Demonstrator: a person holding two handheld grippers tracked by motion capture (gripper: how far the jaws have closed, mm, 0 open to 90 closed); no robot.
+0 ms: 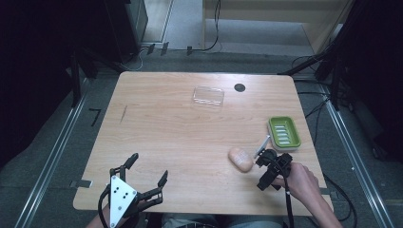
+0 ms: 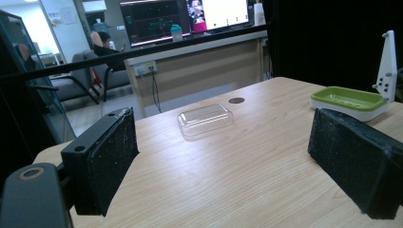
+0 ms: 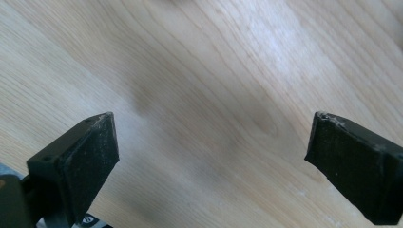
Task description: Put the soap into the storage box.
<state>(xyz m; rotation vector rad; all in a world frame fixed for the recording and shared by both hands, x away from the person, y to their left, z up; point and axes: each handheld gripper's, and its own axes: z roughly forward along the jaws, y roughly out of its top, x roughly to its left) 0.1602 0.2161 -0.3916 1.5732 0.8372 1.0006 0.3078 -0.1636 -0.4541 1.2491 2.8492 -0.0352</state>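
On the surface [image 1: 180,137] there is one bar of soap [image 1: 240,159], peach in colour, one green soap dish [image 1: 283,132] and one clear plastic lid [image 1: 208,96]. One small dark round spot [image 1: 239,87] is near the far edge. Two tools are there: one left tool [image 1: 147,173] and one right tool [image 1: 270,167].

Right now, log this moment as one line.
left hand-held gripper: open, idle | right hand-held gripper: open, nothing between pads | soap bar: on table beside it | green soap dish: empty
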